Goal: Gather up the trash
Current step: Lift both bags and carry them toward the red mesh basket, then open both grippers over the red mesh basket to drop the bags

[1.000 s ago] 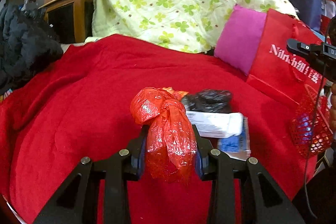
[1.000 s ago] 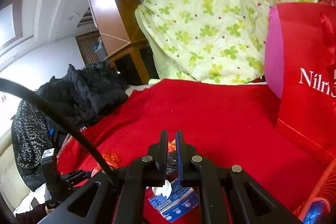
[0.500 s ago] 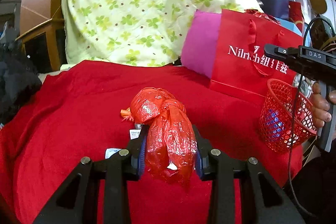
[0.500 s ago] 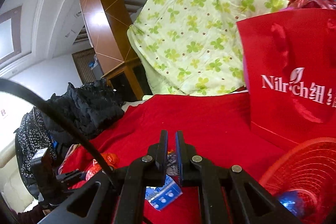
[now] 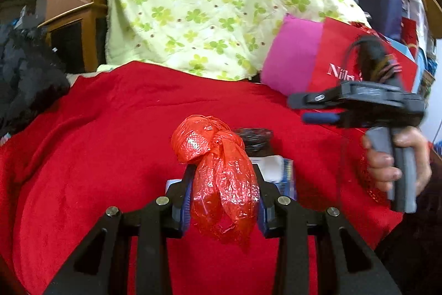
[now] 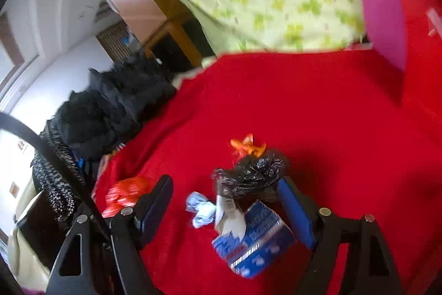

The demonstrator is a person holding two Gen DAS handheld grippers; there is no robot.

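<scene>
My left gripper [image 5: 223,198] is shut on a crumpled red plastic bag [image 5: 218,173] and holds it above the red blanket [image 5: 110,129]. My right gripper [image 6: 226,201] is open, its jaws wide apart over a trash pile: a crumpled black plastic bag [image 6: 251,179], a blue and white carton [image 6: 251,242], a light blue wad [image 6: 201,209] and an orange scrap [image 6: 247,147]. In the left wrist view the black bag [image 5: 255,138] and carton [image 5: 276,170] lie just behind the red bag. The right gripper body [image 5: 359,101] shows at right, hand-held.
A red paper gift bag [image 5: 345,60] and pink cushion [image 5: 292,57] stand at the back right. A green clover quilt [image 5: 215,7] drapes behind. Dark clothes [image 6: 116,107] pile at the left edge. A bit of red mesh basket [image 5: 370,184] shows behind the hand.
The right gripper has opened wide and swung down over the trash pile, away from the red basket. The left gripper, still holding the red bag, has swung back toward the pile.
</scene>
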